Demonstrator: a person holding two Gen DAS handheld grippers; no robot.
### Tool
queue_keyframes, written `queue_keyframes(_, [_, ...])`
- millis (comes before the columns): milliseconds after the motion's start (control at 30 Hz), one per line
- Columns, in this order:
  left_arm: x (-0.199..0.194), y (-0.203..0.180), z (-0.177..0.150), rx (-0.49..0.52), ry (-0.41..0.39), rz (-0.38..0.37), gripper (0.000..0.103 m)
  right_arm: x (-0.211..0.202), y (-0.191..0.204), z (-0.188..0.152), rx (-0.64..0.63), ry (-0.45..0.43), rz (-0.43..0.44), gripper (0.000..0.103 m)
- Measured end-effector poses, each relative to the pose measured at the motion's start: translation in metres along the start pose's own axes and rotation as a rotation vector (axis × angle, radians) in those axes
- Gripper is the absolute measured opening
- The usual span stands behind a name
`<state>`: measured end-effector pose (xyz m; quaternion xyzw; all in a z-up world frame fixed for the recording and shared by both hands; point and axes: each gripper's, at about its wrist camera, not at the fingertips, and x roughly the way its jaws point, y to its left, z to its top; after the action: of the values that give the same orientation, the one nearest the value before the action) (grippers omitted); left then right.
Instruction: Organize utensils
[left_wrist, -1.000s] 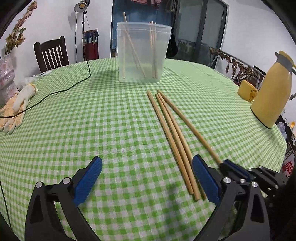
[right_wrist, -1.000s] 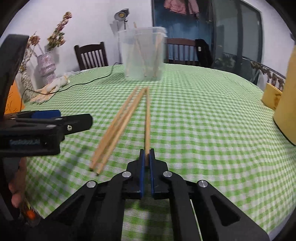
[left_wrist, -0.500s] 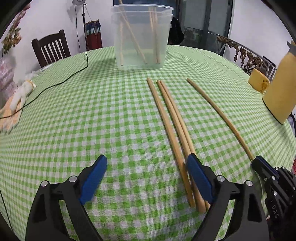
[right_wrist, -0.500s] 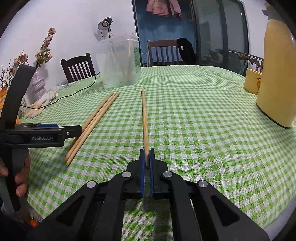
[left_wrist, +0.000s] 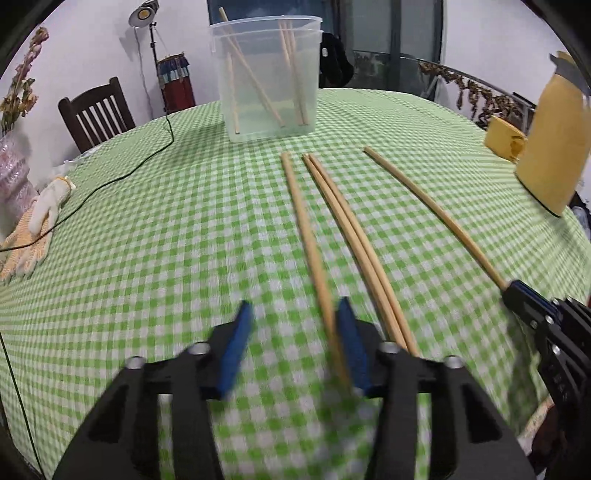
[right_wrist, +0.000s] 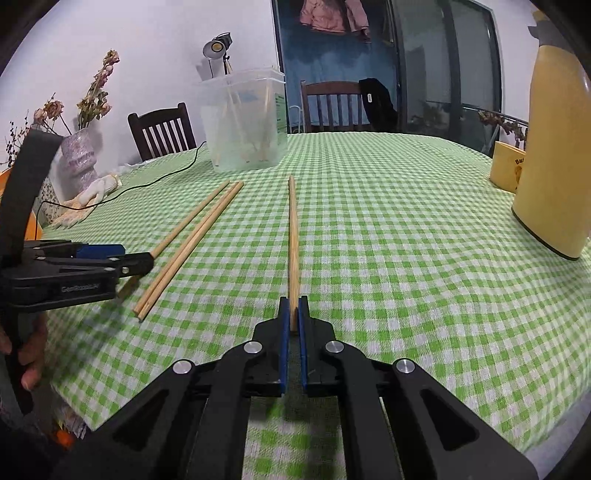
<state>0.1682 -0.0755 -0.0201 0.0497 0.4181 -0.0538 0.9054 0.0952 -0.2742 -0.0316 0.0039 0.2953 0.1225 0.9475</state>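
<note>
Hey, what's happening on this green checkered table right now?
A person is sorting chopsticks into the clear plastic container. The right tool is shut on one chopstick. The left tool, open, straddles the near end of another chopstick. Two more lie on the tablecloth between them.

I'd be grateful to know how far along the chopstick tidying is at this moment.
Done: several chopsticks stand in the clear tub. In hand: the right gripper pinches one chopstick; the left gripper, open, straddles the leftmost stick. Left: that stick and the touching pair.
</note>
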Motion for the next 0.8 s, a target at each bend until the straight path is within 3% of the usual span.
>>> queue_keyframes(33, [-0.003, 0.001, -0.003, 0.009, -0.002, -0.003, 0.013, -0.001, 0.003, -0.001, -0.007, -0.002, 0.000, 0.005])
queue_keyframes(100, [-0.009, 0.007, -0.011, 0.005, -0.006, -0.013, 0.004, -0.004, 0.008, -0.002, -0.019, -0.005, 0.009, 0.005])
queue_keyframes(433, [-0.041, 0.026, -0.050, -0.014, -0.025, -0.035, 0.003, -0.016, 0.034, -0.013, -0.099, -0.008, 0.042, 0.005])
queue_keyframes(800, [-0.056, 0.033, -0.071, 0.018, -0.044, -0.079, 0.008, -0.012, 0.042, -0.013, -0.116, -0.007, 0.002, 0.005])
